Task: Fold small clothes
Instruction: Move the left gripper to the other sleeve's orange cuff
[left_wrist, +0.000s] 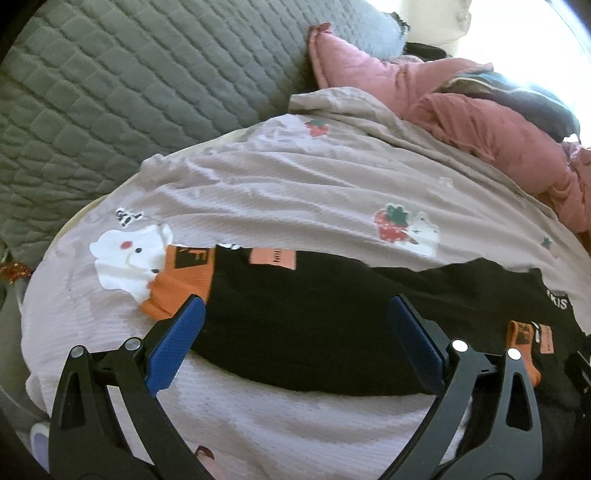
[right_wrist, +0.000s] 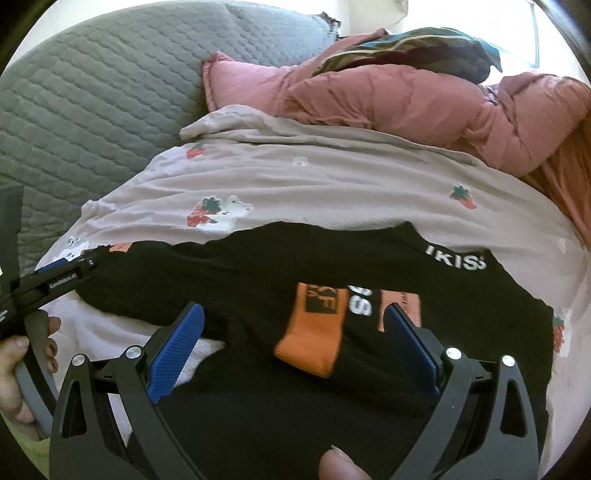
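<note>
1. Left tongs (left_wrist: 295, 321): released, jaws wide apart over the black garment (left_wrist: 303, 332).
2. Right tongs (right_wrist: 293, 326): released, above the orange cuff (right_wrist: 310, 332).
3. Garment: spread flat on the strawberry-print sheet (left_wrist: 295, 192) of the bed.
4. Pink quilt (right_wrist: 406, 107): bunched behind.

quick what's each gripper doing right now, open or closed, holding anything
Left gripper: open, holding nothing, over the black garment.
Right gripper: open, holding nothing, over the same garment near its orange cuff.
</note>
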